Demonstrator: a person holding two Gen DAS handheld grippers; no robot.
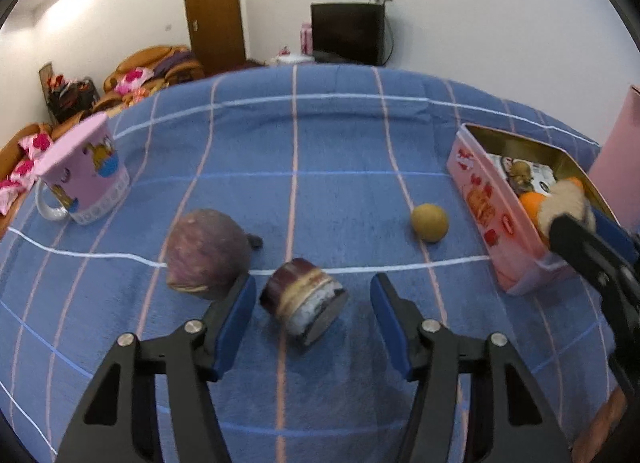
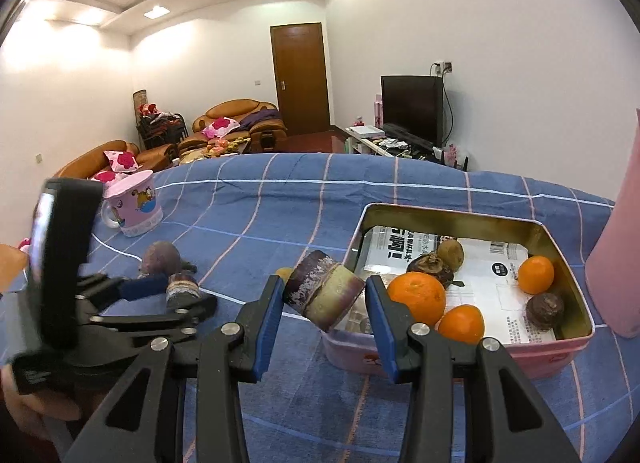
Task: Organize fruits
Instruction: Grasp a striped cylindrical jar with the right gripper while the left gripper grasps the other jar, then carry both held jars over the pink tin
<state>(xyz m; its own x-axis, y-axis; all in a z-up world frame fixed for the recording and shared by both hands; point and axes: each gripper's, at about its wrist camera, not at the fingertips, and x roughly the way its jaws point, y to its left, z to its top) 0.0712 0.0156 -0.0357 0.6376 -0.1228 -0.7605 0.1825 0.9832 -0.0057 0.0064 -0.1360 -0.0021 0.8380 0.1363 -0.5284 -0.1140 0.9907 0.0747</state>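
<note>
Blue padded fingers of your right gripper point(image 2: 324, 313) clamp a short piece of sugarcane point(image 2: 322, 289), purple at one end and pale yellow at the other, held tilted just above the near left corner of the pink tin point(image 2: 560, 351). Both pads touch it. Inside the tin, at about one o'clock from the gripper, lie three oranges point(image 2: 418, 297), two dark round fruits and a small brown one on printed paper; your right finger hides part of the tin's near wall.

Your left gripper point(image 1: 312, 317) stands wide apart around a second sugarcane piece point(image 1: 304, 299) lying on its side on the blue checked cloth point(image 1: 320, 143), with gaps on both sides of it. At ten o'clock, just beside your left finger, sits a blurred purple fruit point(image 1: 208, 253); whether they touch is unclear. At one o'clock a small tan fruit point(image 1: 430, 222) rests alone on the cloth. Farther, at ten o'clock, a pink mug point(image 1: 86, 175) stands. A pink object at the right edge is cut off and cannot be identified.
</note>
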